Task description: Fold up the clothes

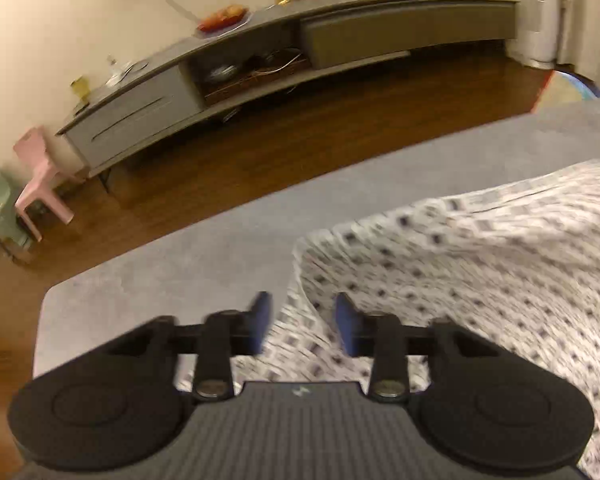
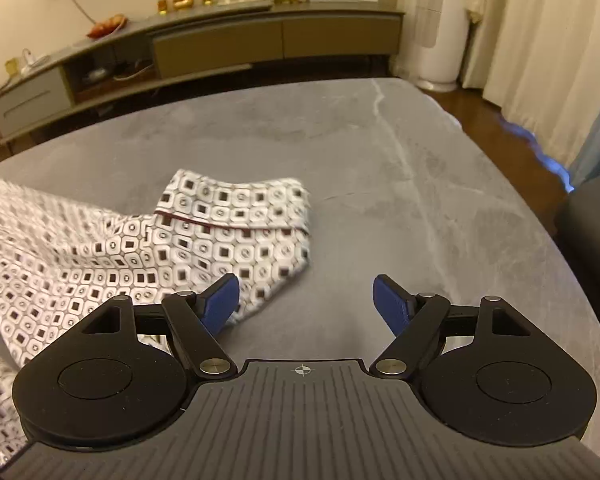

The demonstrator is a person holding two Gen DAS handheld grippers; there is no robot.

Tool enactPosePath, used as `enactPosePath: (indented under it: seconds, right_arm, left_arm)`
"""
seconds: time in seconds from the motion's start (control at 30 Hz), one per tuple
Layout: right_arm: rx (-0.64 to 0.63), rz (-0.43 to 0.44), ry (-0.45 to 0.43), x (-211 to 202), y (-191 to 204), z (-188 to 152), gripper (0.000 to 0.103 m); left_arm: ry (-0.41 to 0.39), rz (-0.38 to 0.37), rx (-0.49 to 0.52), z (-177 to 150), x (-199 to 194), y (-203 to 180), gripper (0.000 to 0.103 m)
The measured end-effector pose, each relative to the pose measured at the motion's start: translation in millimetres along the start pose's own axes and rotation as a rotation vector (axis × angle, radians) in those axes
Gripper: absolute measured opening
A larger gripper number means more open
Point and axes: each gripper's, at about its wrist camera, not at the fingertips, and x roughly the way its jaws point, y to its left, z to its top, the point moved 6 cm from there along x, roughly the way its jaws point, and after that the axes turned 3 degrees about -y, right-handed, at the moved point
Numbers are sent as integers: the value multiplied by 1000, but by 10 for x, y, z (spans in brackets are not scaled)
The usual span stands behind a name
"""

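A white garment [image 1: 480, 264] printed with small dark squares lies on a grey table [image 1: 204, 240]. In the left wrist view it is blurred and its left edge runs down between the blue pads; my left gripper [image 1: 302, 322] stands open over that edge. In the right wrist view the garment [image 2: 140, 248] covers the left side, and one end with a dark red piping line is folded over near the middle. My right gripper [image 2: 304, 302] is open, its left pad over the garment's corner and its right pad over the bare grey table [image 2: 420, 184].
A long grey TV cabinet [image 1: 300, 52] with dishes and jars runs along the far wall beyond a strip of brown wood floor [image 1: 300, 128]. A pink child's chair [image 1: 40, 176] and a green one stand at the left. Curtains [image 2: 540, 40] and a white appliance [image 2: 436, 28] stand at the right.
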Motion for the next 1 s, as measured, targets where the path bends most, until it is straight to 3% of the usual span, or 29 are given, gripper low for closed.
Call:
enactPosePath:
  seconds: [0.07, 0.13, 0.3, 0.37, 0.4, 0.43, 0.47, 0.6, 0.67, 0.73, 0.8, 0.83, 0.93, 1.0]
  right_arm:
    - [3, 18, -34, -10, 64, 37, 73]
    - [-5, 43, -66, 20, 180, 68, 78]
    - [-53, 99, -73, 237, 569, 86, 77]
    - [-101, 105, -33, 330, 722, 29, 56]
    - [-118, 85, -9, 380, 755, -3, 28]
    - [-115, 71, -18, 365, 751, 20, 11]
    - [-100, 68, -58, 280, 725, 101, 0]
    - [-24, 72, -243, -146, 594, 452, 0]
    - [89, 128, -418, -664, 400, 716, 0]
    - [232, 117, -469, -945, 73, 772, 0]
    - [343, 84, -383, -812, -219, 563, 3]
    - [386, 72, -295, -621, -333, 397, 18]
    - [515, 53, -43, -80, -625, -71, 23]
    - [586, 0, -18, -12, -810, -159, 23]
  left_arm:
    - [0, -12, -1, -130, -89, -66, 61]
    - [1, -25, -1, -260, -177, -132, 62]
    - [2, -56, -3, -586, -399, -297, 64]
    - [2, -68, -4, -716, -488, -363, 65]
    - [2, -75, -4, -781, -533, -396, 65]
    - [2, -81, -5, -846, -577, -429, 65]
    - [2, -87, -5, -912, -622, -462, 65]
    - [17, -101, -5, -1158, -720, -579, 64]
    - [36, -103, -21, -1207, -705, -552, 69]
    - [53, -114, -73, -1237, -715, -453, 70]
    - [65, -119, -110, -1274, -718, -365, 72]
    - [67, -118, -117, -1288, -718, -333, 72]
    - [77, -88, -101, -1355, -789, -297, 73]
    - [89, -59, -82, -1451, -838, -276, 73]
